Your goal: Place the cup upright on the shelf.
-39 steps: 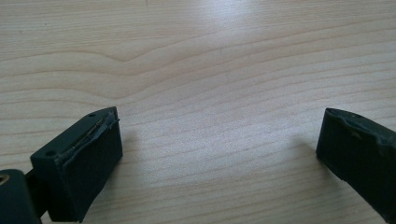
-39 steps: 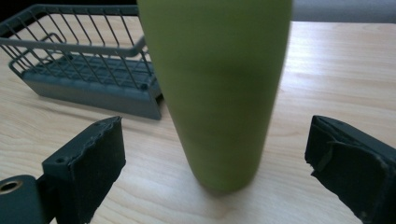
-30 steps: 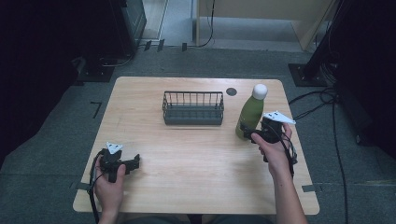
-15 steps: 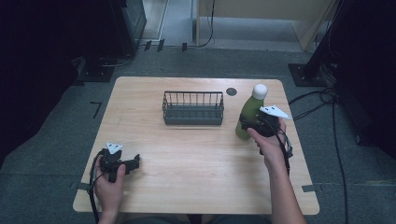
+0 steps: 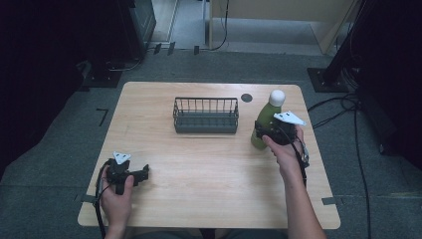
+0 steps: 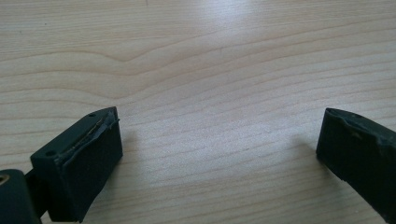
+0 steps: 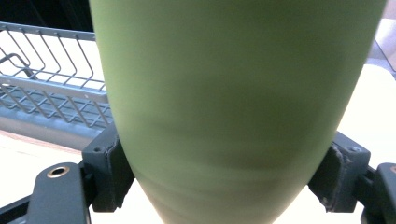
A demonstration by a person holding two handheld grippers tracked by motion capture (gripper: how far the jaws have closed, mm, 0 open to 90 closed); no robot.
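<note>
Right tool (image 5: 265, 133) pinching the green bottle (image 7: 233, 93), which stands upright between its jaws, wire basket (image 5: 205, 115) beyond. Left tool (image 6: 219, 154) spread over bare worktop (image 6: 210, 56).

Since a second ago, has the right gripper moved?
Yes. The right gripper has moved left toward the basket, closing around the bottle.

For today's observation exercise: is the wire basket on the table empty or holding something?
Empty. The high view shows the wire basket with only its dark floor inside; the green bottle stands outside it, to its right.
</note>
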